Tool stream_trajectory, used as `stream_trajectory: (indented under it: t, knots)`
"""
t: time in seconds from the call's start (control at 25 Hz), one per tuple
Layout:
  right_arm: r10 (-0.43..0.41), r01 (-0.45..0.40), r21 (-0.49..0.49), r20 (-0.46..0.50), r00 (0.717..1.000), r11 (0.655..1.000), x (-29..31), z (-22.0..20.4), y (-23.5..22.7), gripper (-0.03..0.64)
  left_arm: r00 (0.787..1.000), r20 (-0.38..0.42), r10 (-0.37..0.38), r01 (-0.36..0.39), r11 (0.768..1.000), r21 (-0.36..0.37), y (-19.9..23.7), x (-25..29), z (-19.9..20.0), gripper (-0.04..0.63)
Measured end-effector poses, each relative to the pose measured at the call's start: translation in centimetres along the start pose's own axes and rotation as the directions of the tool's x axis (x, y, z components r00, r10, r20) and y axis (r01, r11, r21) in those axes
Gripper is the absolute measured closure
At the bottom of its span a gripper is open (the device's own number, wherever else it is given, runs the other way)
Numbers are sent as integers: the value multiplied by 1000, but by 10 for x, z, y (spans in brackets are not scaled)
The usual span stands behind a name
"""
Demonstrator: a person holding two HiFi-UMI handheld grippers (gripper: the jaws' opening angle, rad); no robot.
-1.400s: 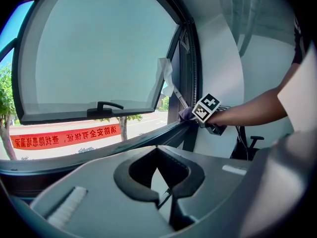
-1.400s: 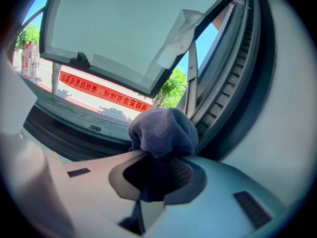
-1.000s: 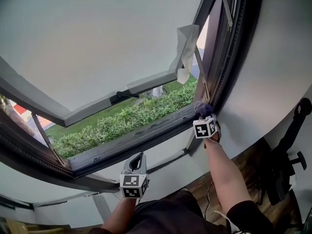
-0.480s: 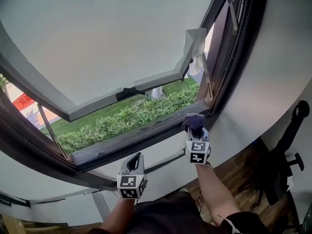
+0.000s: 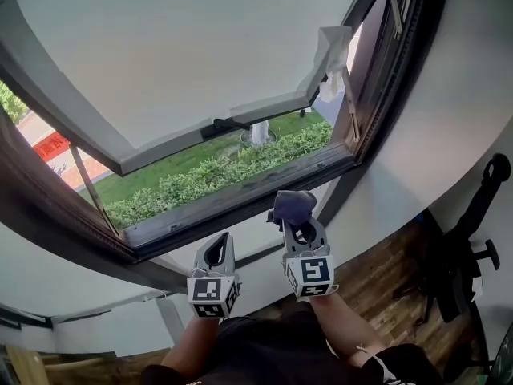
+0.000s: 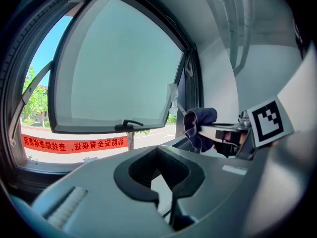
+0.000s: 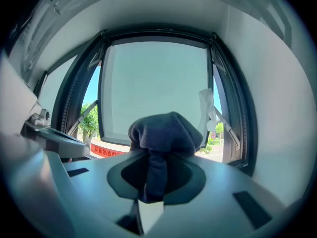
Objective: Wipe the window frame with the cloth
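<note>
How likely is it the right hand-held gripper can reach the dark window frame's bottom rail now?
Probably yes: the right hand-held gripper, shut on a dark blue-grey cloth, sits just below the dark window frame's bottom rail, nothing between them.

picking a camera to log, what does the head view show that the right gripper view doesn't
Only the head view: the hedge below, the wood floor and the office chair. Only the right gripper view: how the cloth trails down between the jaws. Both: the cloth itself, clamped in the right gripper, and the open window sash.
</note>
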State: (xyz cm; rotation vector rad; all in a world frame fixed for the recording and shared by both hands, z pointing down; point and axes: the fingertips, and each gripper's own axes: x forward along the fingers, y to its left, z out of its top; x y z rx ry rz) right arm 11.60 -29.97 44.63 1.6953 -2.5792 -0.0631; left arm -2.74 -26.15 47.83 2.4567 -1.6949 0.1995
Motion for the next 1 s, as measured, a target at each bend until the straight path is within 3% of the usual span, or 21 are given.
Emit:
stream_trajectory:
  t: [0.28,0.52,1.0]
  knots:
    - [41,-43,57,39,998,997,-9,4,37,560,999,31,15,-15,1000,-7,12,-23,6,587]
    - [72,-75,47,56,996,996,-13,12,55,560,998,61,32,-32,999,-8,19,-39,15,587]
    - [82,-84,41,45,996,996,-13,14,63,560,997,57,43,-43,999,-6,23,-48,11,588]
